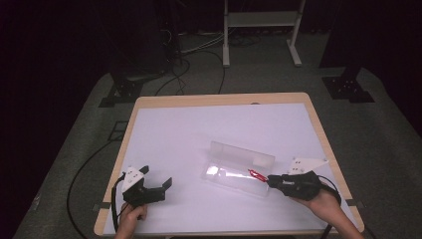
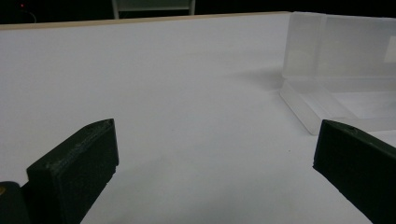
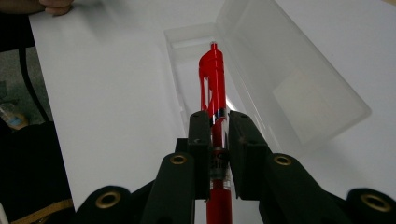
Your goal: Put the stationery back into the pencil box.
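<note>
The right gripper [image 3: 218,140] has its jaws closed tight on a red pen [image 3: 212,88], pinching the barrel partway along its length. In the right gripper view the pen runs straight out ahead between the jaws, its long axis in line with the gripper, the clip end and push button pointing away from the hand. That far end hangs over the open tray of a clear plastic box [image 3: 289,79], whose lid stands up along the right side in this view. There is dark print on the barrel just behind the jaws, but it is too small and too hidden to read.

From the high view, the right gripper [image 1: 271,181] sits near the right edge of the table [image 1: 174,129], held by the person's right hand [image 1: 323,201], and the pen [image 1: 257,175] juts left and slightly away toward the box [image 1: 239,167], its tip at the box's right end. The box lies lengthwise across the middle of the white tabletop, lid raised on the far side. A paler patch shows on the lid, possibly a label; no writing on it can be made out.

Over on the left, the left gripper [image 1: 157,179] rests near the front left corner, well apart from the box. In the left gripper view its jaws [image 2: 215,158] stand wide with nothing between them but bare white tabletop, the box's corner [image 2: 327,70] ahead to the right.
</note>
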The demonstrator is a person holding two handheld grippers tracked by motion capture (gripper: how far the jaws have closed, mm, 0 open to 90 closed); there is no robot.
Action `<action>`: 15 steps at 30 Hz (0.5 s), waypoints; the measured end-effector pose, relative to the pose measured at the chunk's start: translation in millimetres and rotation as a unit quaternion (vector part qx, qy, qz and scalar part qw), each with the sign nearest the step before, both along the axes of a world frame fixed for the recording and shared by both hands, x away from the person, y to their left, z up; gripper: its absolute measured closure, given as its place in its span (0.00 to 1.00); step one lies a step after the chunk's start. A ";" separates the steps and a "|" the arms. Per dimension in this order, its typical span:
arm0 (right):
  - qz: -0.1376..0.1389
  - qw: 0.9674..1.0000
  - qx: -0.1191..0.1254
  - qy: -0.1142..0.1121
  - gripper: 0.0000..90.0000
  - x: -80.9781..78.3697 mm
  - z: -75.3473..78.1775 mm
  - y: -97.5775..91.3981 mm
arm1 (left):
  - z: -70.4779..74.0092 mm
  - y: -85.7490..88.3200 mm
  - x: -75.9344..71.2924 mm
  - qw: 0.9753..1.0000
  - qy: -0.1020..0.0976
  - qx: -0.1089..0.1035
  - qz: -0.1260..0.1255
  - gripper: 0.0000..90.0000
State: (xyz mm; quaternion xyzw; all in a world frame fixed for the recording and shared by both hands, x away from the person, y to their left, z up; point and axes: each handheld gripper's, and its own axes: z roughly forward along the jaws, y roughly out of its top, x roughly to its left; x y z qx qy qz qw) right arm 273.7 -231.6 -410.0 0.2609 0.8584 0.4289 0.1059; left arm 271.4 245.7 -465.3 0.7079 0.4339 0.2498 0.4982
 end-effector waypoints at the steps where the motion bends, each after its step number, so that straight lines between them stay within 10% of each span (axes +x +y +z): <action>1: 0.000 1.000 0.000 0.000 0.88 0.0 0.0 0.0 | 0.0 0.0 0.0 1.000 0.000 0.000 0.000 0.00; 15: 0.032 0.999 -0.018 0.003 0.88 16.6 -2.8 25.1 | 0.0 -0.5 -0.7 1.000 -0.003 -0.001 -0.001 0.00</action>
